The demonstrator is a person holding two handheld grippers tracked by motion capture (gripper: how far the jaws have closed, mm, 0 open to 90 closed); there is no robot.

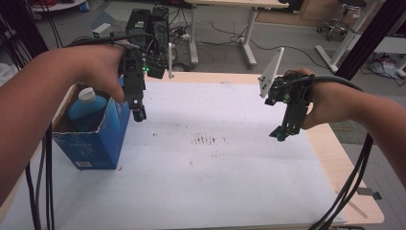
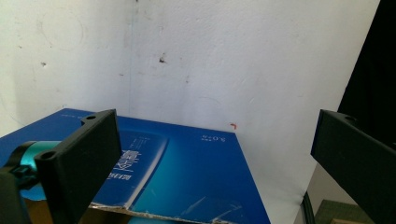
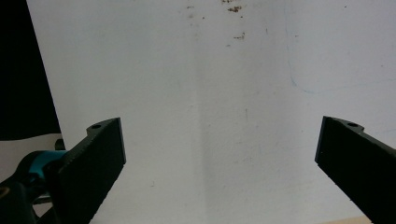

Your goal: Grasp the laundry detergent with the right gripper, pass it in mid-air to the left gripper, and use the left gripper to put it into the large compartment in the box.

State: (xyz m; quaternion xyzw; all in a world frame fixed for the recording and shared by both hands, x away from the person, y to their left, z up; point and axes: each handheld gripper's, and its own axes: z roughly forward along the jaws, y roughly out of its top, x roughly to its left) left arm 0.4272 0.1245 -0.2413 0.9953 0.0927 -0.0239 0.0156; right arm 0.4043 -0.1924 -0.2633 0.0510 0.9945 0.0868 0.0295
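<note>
Open blue cardboard box (image 1: 98,136) with blue white-capped plastic bottle (image 1: 87,106) sits at 9 o'clock on white counter (image 1: 215,182). Left tongs (image 1: 139,115) and right tongs (image 1: 279,134) gape wide, empty. Bottle likely heavy, slick; grip neck.

— How much of the blue box (image 1: 98,139) could you make out from above?

— Its far side was hidden behind the left hand (image 1: 98,67), and the bottle (image 1: 87,108) inside showed just its white cap and shoulders; the rest sat below the box's walls. The print on the box's label was too small to read.

— And in the left gripper view?

— There the box (image 2: 187,172) ran off the bottom edge, and one black jaw covered part of its lettering, so I couldn't read it.

— The jaws themselves?

— Cut off by the bottom and side edges in both gripper views. From above, the right gripper (image 1: 279,134) had tips too small and dark to separate.
</note>
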